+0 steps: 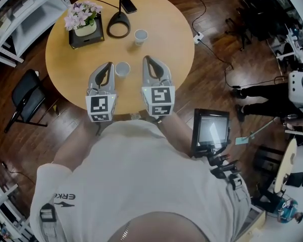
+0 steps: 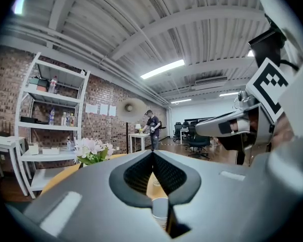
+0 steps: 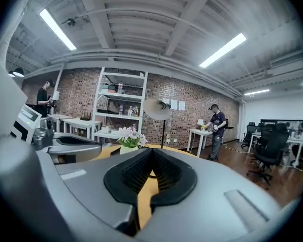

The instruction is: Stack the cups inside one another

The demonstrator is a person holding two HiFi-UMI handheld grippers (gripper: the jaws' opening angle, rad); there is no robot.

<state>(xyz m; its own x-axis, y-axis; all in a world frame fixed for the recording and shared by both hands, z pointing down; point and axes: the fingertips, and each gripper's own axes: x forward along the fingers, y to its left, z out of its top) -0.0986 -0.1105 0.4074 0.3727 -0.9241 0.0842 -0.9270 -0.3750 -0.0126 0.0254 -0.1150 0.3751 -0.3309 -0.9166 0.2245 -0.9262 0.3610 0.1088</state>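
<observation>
Cups, two of them, small and white, stand upright and well apart on the round table (image 1: 167, 32). The near cup (image 1: 122, 69) sits between my grippers, closer to the left one. The far cup (image 1: 140, 36) stands near the lamp base (image 1: 118, 28). The left gripper (image 1: 109, 66) and the right gripper (image 1: 148, 60) both have their jaws pressed together on nothing. I judge these cups thin and light, easy to crush or tip, so I would pinch one wall at the rim, gently, and lower it straight into the other.
</observation>
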